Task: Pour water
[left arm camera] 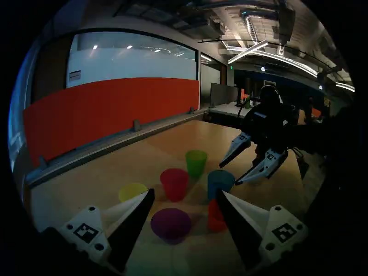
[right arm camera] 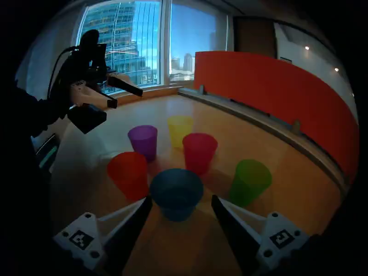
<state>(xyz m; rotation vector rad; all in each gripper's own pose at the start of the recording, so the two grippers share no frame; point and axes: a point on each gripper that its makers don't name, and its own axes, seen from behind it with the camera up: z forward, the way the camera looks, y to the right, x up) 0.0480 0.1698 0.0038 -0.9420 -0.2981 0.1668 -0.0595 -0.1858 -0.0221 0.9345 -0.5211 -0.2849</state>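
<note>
Left gripper (left arm camera: 185,192) and right gripper (right arm camera: 181,198) both gape empty; I centre the right on the blue cup (right arm camera: 176,189), then squeeze gently.

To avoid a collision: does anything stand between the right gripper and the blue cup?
Nothing visible does. The blue cup sits ahead of the open right gripper; the orange cup and green cup flank it.

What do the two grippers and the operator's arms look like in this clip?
The left gripper and right gripper match: white wedge-shaped jaws tapering to points, black inner faces, a square black-and-white marker on each jaw base. Bodies are black, with a black cable. The sleeve is dark.
</note>
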